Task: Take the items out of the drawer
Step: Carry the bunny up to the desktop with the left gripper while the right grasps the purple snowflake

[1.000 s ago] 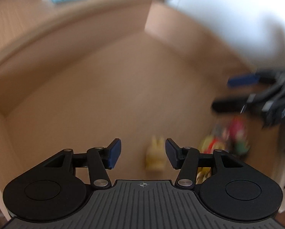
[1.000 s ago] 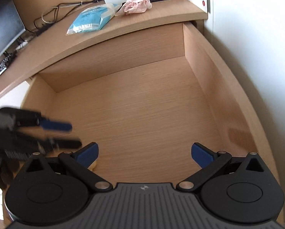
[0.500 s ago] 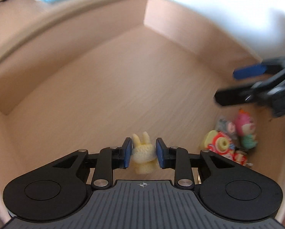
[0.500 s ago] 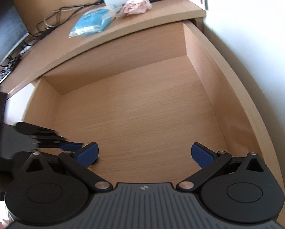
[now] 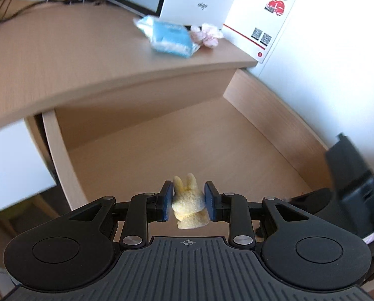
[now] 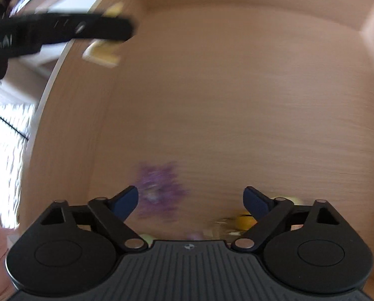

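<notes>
My left gripper (image 5: 188, 202) is shut on a small yellow rabbit toy (image 5: 189, 207), held above the open wooden drawer (image 5: 161, 145). The right wrist view shows the same toy (image 6: 102, 54), blurred, at the top left under the left gripper's black arm (image 6: 61, 31). My right gripper (image 6: 190, 200) stands open low over the drawer floor. A blurred purple toy (image 6: 159, 189) lies between its fingers, nearer the left one. A yellow toy (image 6: 244, 222) sits by the right finger. The black body of the right gripper (image 5: 352, 188) shows at the right edge of the left wrist view.
On the desk top (image 5: 61, 57) behind the drawer lie a blue tissue pack (image 5: 169, 37) and a pink crumpled thing (image 5: 208, 35), with a white box (image 5: 199, 0) and cables behind. A white wall (image 5: 324, 62) runs along the drawer's right side.
My left gripper shut on the rabbit toy and lifted it out of the drawer. My right gripper tipped down into the drawer, over the purple and yellow toys, staying open.
</notes>
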The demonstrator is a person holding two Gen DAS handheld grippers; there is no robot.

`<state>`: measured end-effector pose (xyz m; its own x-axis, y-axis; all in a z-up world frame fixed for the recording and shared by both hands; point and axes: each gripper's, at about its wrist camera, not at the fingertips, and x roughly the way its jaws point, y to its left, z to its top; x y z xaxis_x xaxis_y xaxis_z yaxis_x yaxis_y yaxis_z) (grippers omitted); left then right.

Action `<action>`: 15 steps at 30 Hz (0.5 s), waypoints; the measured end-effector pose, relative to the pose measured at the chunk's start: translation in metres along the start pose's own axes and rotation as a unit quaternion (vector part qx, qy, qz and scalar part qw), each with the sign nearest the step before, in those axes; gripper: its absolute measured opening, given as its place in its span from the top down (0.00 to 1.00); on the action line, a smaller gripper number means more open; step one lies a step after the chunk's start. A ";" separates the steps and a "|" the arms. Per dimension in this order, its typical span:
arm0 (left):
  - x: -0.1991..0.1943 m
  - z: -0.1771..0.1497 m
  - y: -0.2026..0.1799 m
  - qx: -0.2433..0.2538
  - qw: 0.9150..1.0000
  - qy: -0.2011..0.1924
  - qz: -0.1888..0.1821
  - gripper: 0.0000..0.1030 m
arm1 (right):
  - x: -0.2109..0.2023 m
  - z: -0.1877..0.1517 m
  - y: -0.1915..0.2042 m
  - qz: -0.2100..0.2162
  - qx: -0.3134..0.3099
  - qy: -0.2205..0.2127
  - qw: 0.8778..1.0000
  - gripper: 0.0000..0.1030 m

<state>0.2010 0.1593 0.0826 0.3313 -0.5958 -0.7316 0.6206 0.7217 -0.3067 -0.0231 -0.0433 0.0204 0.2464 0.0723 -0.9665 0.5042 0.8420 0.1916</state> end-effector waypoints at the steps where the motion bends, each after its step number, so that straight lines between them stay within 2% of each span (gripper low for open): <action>1: -0.002 -0.004 0.005 -0.006 1.000 0.000 -0.006 0.70 | 0.006 0.004 0.008 0.000 -0.007 0.012 1.000 0.11; 5: -0.002 -0.011 0.016 -0.023 0.999 -0.005 -0.024 0.70 | 0.026 0.016 0.035 -0.025 -0.048 0.045 0.997 0.11; 11: -0.002 -0.015 0.019 -0.023 0.999 -0.009 -0.037 0.70 | 0.035 0.025 0.062 -0.072 -0.097 0.061 0.991 0.17; 13: -0.002 -0.016 0.018 -0.023 0.999 -0.011 -0.039 0.70 | 0.038 0.022 0.073 -0.091 -0.131 0.063 0.985 0.22; 14: -0.002 -0.016 0.017 -0.023 0.999 -0.012 -0.039 0.70 | 0.037 0.019 0.079 -0.100 -0.153 0.060 0.981 0.32; 15: -0.002 -0.017 0.016 -0.023 0.999 -0.011 -0.040 0.70 | 0.035 0.018 0.084 -0.094 -0.167 0.058 0.980 0.48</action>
<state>0.1986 0.1784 0.0692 0.2989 -0.6590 -0.6902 0.6128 0.6870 -0.3906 0.0423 0.0204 0.0061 0.0705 -0.0574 -0.9959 0.2281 0.9728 -0.0400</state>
